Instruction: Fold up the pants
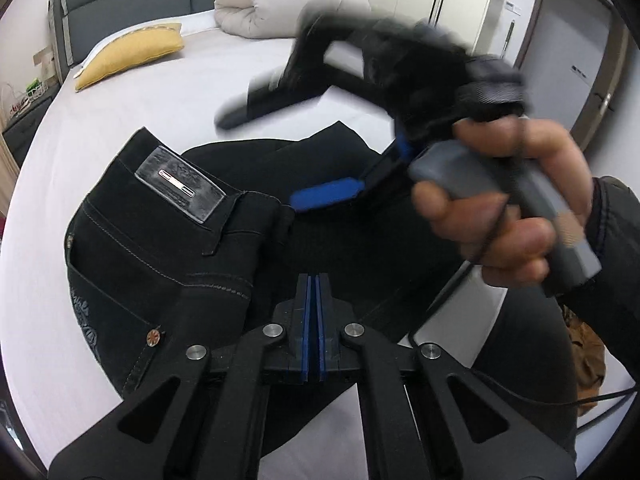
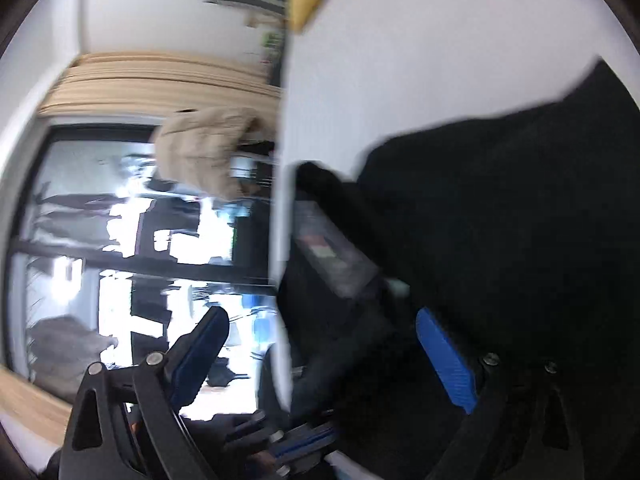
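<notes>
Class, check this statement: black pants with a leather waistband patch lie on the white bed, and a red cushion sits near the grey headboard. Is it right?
Not quite. The cushion is yellow, not red, as the left wrist view shows. The rest stands: black pants with a leather waistband patch lie on the white bed, near the grey headboard.

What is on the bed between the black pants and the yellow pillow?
Nothing: in the left wrist view only bare white sheet lies between the black pants and the yellow pillow.

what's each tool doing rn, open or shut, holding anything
left tool: shut, nothing between its pads, above the black pants.
right tool: open wide, holding nothing, at the pants.
</notes>
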`<state>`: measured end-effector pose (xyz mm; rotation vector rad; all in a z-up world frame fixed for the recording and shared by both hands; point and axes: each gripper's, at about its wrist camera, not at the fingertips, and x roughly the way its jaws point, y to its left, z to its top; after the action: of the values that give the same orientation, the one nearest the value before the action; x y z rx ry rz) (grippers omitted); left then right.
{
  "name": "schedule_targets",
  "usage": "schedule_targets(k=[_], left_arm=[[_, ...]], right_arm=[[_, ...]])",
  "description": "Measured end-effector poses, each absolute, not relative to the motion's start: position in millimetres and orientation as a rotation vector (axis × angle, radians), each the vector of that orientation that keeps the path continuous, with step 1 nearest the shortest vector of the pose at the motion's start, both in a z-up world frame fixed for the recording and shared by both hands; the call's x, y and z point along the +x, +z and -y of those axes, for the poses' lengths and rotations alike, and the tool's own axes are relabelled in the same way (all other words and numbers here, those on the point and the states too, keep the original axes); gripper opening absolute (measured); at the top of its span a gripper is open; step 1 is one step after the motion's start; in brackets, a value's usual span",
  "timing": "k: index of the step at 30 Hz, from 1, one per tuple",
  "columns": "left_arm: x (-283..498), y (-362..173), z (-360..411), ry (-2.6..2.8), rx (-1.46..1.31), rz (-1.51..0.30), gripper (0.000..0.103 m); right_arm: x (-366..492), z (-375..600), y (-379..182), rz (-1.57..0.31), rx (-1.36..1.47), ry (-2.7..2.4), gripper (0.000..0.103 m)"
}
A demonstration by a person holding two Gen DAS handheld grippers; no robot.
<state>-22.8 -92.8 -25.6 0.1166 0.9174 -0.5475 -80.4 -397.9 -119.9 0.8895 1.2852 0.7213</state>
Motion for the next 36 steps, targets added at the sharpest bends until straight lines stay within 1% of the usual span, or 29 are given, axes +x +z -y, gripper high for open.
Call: schedule_targets(k=[1,5,10,12,15,16,17,19,20,21,22,23,24,25,31,34,36], left_arm=[[-29,-23,85,-0.521,0.125,-0.895,0.001],[-35,-9,78,-0.411,0.192,-0.806,0.002],[-44,-17,86,-0.42,0.226,-0.838,0.002],[-47,-20,90,-0.427,0.258,-0.84,0.002],[-48,-23,100,-0.43,0.308,-0.82,0.002],[-61,-24,103,-0.43,0.314,-0.815,0.002],[-63,-24,104,-0.426,0.32,-0.813,0.002],[-59,-24,102,-0.425,0.321,-0.817,0.002],[-58,-24,102,-0.424,0.313,-0.824,0.002],[-59,-22,96,-0.42,0.301,-0.835,0.002],[-59,-22,94,-0.42,0.29,-0.843,0.002],[-59,-21,93,-0.421,0.281,-0.848,0.002],[-60,-19,90,-0.424,0.264,-0.849,0.002],[-61,-17,88,-0.422,0.244,-0.845,0.002],[-63,-9,83,-0.44,0.161,-0.836,0.002],[-60,-3,90,-0.45,0.142,-0.832,0.002],[-46,-5,94,-0.465,0.129,-0.834,0.002]], right_arm=[[-75,402,-126,-1.303,0.885,0.689,0.093],[-63,403,-125,-1.302,0.857,0.685,0.093],[-37,374,-134,-1.393,0.812,0.747,0.092],[-29,360,-135,-1.425,0.758,0.761,0.086],[-19,346,-138,-1.457,0.727,0.774,0.085],[-15,342,-138,-1.465,0.727,0.78,0.084],[-10,340,-139,-1.472,0.725,0.788,0.081],[-2,334,-141,-1.484,0.699,0.798,0.07],[-2,336,-141,-1.488,0.665,0.797,0.045],[-1,332,-142,-1.496,0.639,0.802,0.032],[-1,330,-143,-1.504,0.615,0.791,0.031],[-3,331,-141,-1.493,0.605,0.788,0.023],[-7,338,-140,-1.481,0.608,0.792,0.02],[-12,345,-138,-1.461,0.63,0.791,0.02],[-54,414,-108,-1.307,0.786,0.692,0.018],[-72,464,-106,-1.259,0.831,0.593,0.018],[-82,494,-116,-1.263,0.876,0.524,0.017]])
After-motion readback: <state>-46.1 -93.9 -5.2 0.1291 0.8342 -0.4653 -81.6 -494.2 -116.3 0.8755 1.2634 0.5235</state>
